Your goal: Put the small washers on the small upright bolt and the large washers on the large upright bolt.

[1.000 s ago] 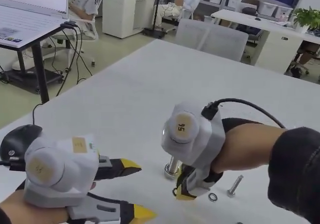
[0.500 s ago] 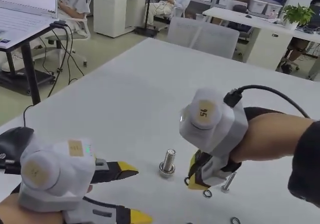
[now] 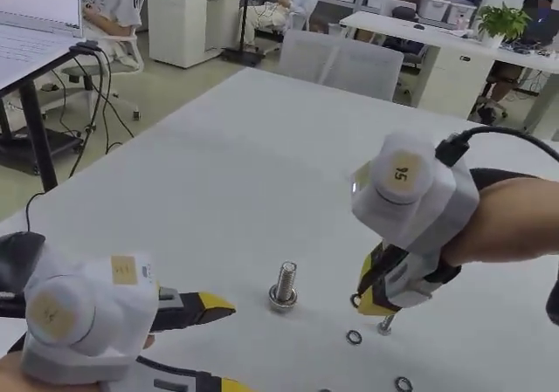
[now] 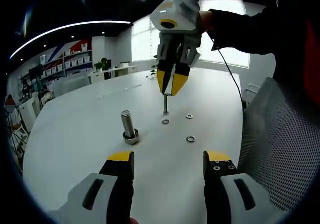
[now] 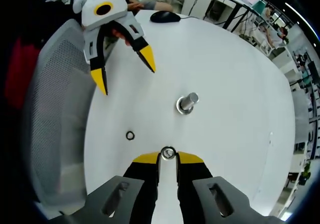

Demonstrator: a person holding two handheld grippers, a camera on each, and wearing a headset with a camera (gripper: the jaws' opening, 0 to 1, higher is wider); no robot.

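Moved right gripper point(image 3: 374, 303) away from large bolt point(image 3: 283, 287) since 1 s ago, now clamped on top of small bolt point(image 3: 384, 325). Lying flat then, standing upright on table point(image 3: 262, 174) now, slim silver shank, right of large bolt. Holding left gripper point(image 4: 169, 158) wide open; thin washers point(image 3: 354, 337) loose on table beside small bolt's base.

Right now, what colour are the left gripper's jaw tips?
Yellow, on black jaws. The left gripper shows best in the right gripper view.

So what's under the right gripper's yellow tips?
The small bolt stands upright under the right gripper, a washer lying loose beside it. Whether the jaws pinch its top can't be seen.
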